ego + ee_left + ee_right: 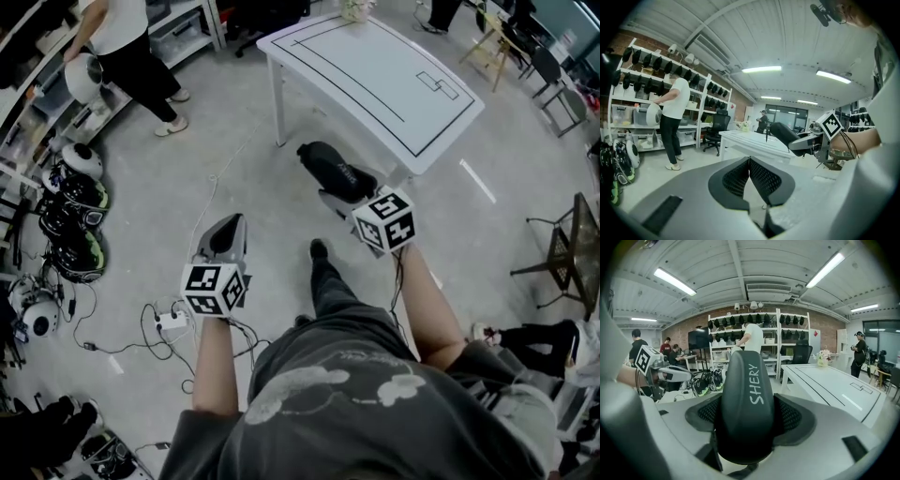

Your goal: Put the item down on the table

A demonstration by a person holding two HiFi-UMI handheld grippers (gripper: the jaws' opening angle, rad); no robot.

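Observation:
A black oblong case (pixel 745 399) with white lettering stands between the mesh pads of my right gripper (pixel 748 414), which is shut on it. In the head view that gripper (pixel 339 192) holds the case (pixel 330 165) in the air over the floor, just short of the white table's (pixel 375 75) near corner. My left gripper (pixel 228 225) hangs lower left over the floor. Its pads (pixel 759 176) meet at the tips with nothing between them. From the left gripper view the case (pixel 783 133) points toward the table (pixel 750 140).
A person in a white top (pixel 127 42) stands at shelving at the upper left. Helmets (pixel 73 211) lie on the floor at left, beside a power strip with cables (pixel 172 322). Chairs (pixel 562 248) stand at right. A small flower pot (pixel 356 9) sits on the table's far edge.

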